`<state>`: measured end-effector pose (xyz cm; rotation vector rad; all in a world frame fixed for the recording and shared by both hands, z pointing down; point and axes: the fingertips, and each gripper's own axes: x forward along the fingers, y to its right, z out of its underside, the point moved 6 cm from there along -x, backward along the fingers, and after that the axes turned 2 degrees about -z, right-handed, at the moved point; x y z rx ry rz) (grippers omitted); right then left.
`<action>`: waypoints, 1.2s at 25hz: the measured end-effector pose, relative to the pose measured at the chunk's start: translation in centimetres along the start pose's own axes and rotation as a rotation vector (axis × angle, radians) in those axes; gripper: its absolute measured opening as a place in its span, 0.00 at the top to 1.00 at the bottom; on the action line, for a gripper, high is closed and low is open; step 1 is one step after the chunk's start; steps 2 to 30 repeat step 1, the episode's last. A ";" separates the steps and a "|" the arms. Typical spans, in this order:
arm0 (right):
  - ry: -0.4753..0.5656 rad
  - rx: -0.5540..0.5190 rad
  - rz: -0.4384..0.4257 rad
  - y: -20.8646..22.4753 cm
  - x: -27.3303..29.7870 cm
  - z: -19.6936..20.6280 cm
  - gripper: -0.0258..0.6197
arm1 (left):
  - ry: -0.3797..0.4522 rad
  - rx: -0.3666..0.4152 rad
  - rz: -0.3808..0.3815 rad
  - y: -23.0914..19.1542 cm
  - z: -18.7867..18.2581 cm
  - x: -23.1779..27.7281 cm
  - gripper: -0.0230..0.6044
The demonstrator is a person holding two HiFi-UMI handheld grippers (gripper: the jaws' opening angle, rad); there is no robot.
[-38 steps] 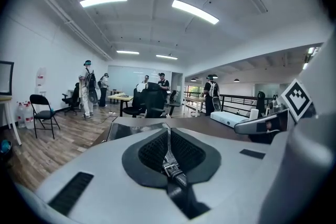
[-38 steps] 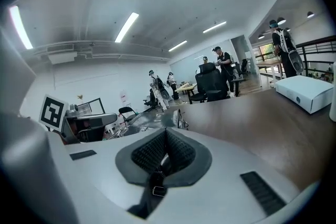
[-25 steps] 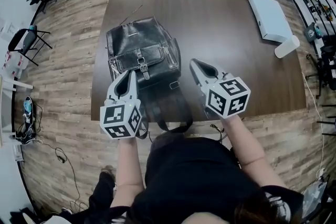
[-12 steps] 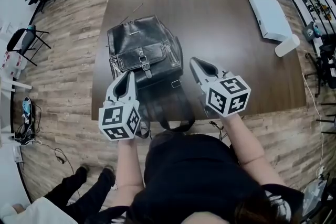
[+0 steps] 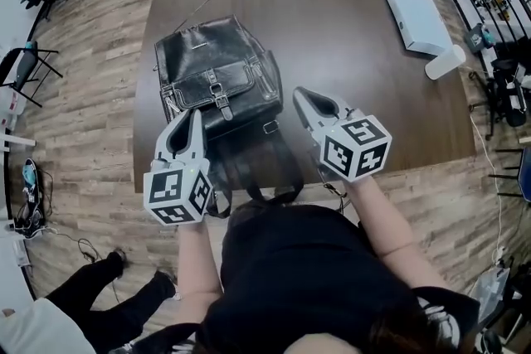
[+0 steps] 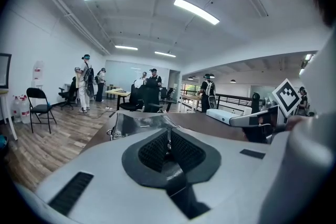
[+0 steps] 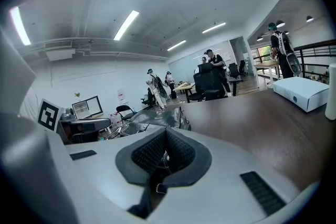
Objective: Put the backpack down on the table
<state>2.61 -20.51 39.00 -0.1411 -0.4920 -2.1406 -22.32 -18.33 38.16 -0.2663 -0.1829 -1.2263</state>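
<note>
While the backpack [image 5: 217, 75] is lying flat on the table [image 5: 357, 46], we are pinching its straps [image 5: 249, 174] in the left gripper [image 5: 197, 113] and right gripper [image 5: 299, 93]; we are judging it floppy, rather heavy, best held there.

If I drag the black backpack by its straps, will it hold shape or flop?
Likely floppy: the backpack lies slumped and creased on the table. Its straps dangle limp over the edge, so they'd probably pull taut before it slides.
</note>
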 end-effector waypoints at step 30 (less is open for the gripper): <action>-0.001 0.002 0.002 0.0 0.2 0.1 0.93 | 0.004 0.001 0.004 -0.1 -0.1 0.1 0.89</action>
